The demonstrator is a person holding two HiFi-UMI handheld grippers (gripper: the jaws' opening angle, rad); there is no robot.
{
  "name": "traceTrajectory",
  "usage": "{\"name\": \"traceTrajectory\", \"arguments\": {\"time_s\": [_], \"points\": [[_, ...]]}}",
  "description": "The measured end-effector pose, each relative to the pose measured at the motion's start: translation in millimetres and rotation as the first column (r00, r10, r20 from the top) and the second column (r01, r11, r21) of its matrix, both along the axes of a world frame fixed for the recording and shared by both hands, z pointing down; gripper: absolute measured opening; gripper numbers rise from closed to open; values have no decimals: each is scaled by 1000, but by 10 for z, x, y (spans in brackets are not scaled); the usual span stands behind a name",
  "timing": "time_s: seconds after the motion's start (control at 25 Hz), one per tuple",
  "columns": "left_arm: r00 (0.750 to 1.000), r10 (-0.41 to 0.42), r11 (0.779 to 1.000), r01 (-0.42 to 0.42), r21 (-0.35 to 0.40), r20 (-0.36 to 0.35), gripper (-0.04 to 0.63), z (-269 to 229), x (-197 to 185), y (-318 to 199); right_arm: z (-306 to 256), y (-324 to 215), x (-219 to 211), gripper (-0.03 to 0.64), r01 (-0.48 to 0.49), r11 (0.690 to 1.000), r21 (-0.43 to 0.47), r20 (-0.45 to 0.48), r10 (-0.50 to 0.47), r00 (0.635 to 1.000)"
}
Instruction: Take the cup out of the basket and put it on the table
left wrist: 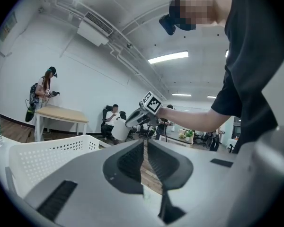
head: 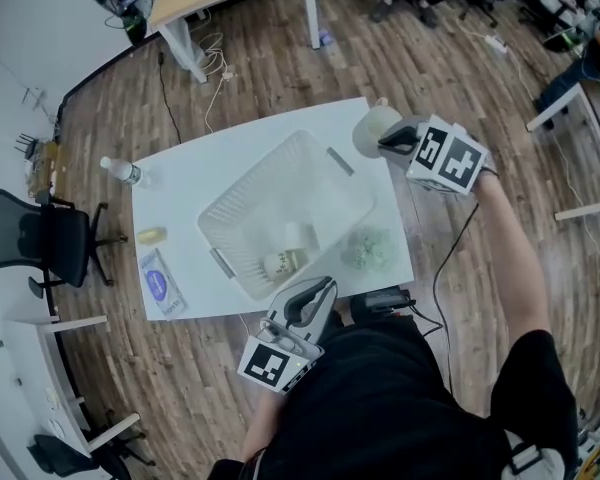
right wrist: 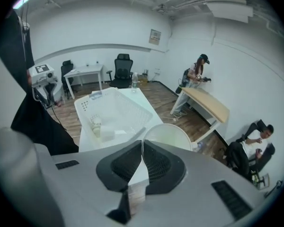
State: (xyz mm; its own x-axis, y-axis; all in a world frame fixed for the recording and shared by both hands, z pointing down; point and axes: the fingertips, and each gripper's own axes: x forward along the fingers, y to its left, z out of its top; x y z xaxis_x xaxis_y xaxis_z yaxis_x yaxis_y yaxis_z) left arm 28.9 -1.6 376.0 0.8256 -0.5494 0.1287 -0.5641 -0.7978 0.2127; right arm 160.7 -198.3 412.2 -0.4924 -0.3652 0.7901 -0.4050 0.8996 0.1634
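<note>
Head view shows the right gripper (head: 388,140) with its fingers (right wrist: 157,163) closed on the rim of the cup (head: 373,128). The pale cup is held up over the far right corner of the white counter (head: 180,183), outside the basket (head: 245,193). The left gripper (head: 323,288) hangs at the counter's near edge, just beside the basket, its fingers (left wrist: 131,161) closed together with nothing between them. Inside the basket lie a small bottle (head: 283,262) and a small white box (head: 302,234). A water bottle (head: 121,170) stands at the counter's far left corner.
</note>
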Motion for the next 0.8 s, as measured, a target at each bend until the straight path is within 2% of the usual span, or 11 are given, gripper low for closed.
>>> {"name": "traceTrajectory", "arguments": {"time_s": [0.16,0.44,0.56,0.8], "points": [[1000,-14,1000,15,-15,9,32,49,55,-3,674,-67,223,34,-28,998,-48,-97,23,995],[998,-60,998,61,-28,33,32,79,90,-46,1772,144,243,34,79,988,-131,-202,-105,974],[996,-74,997,76,-35,44,32,107,77,-64,2065,203,222,34,126,983,-135,-252,-157,955],[994,-99,994,102,-49,53,32,147,39,-79,2358,330,98,35,189,966,-178,-269,-232,935]]}}
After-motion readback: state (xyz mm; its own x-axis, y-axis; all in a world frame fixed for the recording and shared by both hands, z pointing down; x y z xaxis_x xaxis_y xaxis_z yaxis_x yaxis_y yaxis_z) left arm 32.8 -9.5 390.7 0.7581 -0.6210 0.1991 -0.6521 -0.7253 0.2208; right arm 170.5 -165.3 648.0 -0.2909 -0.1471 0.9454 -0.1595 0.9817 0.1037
